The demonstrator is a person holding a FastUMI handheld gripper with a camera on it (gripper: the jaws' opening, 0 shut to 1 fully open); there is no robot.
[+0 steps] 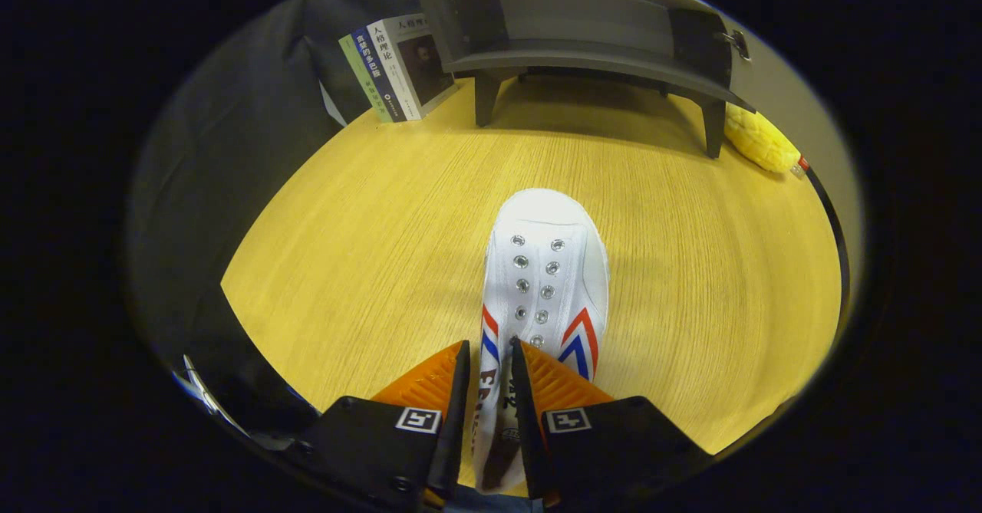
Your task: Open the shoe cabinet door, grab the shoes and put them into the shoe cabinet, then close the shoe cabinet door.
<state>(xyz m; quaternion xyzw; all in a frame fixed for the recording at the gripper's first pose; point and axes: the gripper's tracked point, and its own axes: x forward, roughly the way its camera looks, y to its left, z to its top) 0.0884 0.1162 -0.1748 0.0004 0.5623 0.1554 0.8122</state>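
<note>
So the gripper [489, 360] jaws look pinched on the white shoe's [546, 268] soft, floppy collar mid-table; light canvas, should carry fine.

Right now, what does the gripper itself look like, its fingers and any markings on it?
The gripper has two wedge-shaped orange fingers with ribbed outer faces and thin dark inner pads. Each finger is mounted on a black block held by screws, and each block carries a small square black-and-white marker near the finger's base.
</note>
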